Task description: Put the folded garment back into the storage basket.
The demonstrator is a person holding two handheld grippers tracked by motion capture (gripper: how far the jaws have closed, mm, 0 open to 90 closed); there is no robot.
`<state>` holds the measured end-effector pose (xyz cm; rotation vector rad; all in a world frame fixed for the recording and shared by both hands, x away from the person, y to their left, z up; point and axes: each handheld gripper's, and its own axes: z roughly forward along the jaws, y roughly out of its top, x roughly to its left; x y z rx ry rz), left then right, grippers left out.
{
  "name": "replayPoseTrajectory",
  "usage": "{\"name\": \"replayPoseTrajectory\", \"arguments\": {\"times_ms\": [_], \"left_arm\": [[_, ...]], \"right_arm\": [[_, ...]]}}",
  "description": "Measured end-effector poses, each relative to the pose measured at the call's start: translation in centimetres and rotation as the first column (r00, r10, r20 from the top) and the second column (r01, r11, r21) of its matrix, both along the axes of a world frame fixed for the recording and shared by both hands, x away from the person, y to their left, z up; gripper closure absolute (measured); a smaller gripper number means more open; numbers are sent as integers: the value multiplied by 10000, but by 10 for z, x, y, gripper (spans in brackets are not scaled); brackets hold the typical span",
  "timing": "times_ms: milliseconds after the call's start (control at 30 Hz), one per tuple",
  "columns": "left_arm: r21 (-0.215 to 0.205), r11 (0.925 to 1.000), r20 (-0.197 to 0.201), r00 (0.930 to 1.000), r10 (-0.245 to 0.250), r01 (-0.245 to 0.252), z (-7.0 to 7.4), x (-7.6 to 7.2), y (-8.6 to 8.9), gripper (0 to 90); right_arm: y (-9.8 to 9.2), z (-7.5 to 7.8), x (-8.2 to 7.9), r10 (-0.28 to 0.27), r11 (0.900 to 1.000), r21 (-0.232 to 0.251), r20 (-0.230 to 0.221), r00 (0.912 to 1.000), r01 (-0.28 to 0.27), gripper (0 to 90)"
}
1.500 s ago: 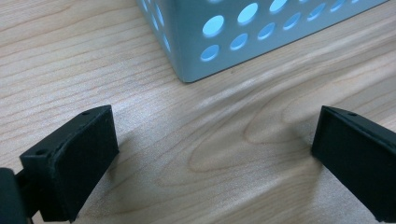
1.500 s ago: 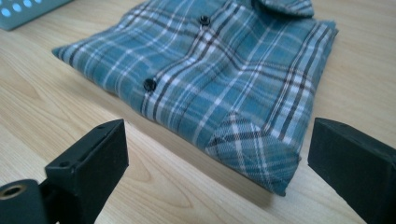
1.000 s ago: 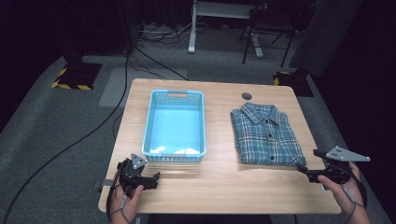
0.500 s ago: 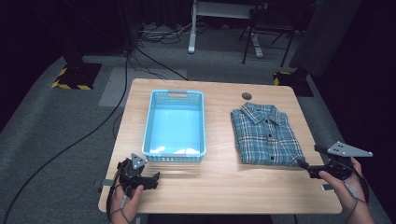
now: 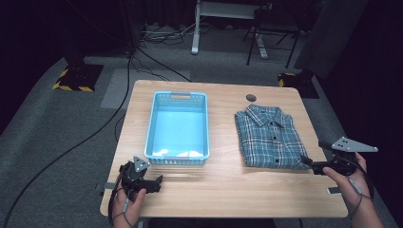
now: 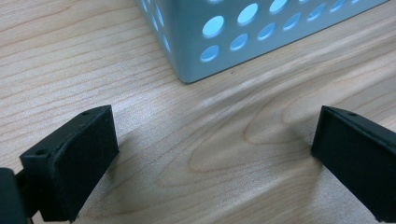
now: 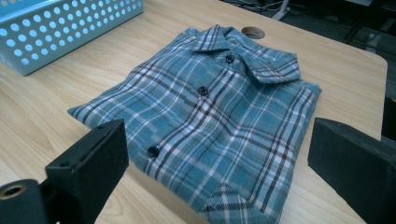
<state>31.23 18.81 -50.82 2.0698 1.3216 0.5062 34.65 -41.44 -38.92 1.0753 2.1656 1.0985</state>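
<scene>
On table [image 5: 223, 185], folded plaid shirt [image 5: 269, 136], collar away, lengthwise front-to-back

The left gripper [image 5: 154, 183] sits low over the worktop [image 5: 228, 190] at its near left corner, jaws spread wide and level, held by the left hand [image 5: 126, 202]. The right gripper [image 5: 306, 162] hovers at the worktop's near right edge, jaws also wide apart, gripped by the right hand [image 5: 349, 178], forearm entering from below.
</scene>
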Motion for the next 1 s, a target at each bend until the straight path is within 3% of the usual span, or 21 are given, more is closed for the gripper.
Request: {"name": "replayPoseTrajectory", "arguments": {"times_ms": [567,1000], "left_arm": [[0,10000,1,10000,26,-26,0,-1,0,3],[6,10000,2,10000,12,-12,0,0,0,2]], "right_arm": [[13,11,20,283,9996,-57,165,9995,-282,44],[25,11,37,84,10000,11,475,9988,-84,28]]}}
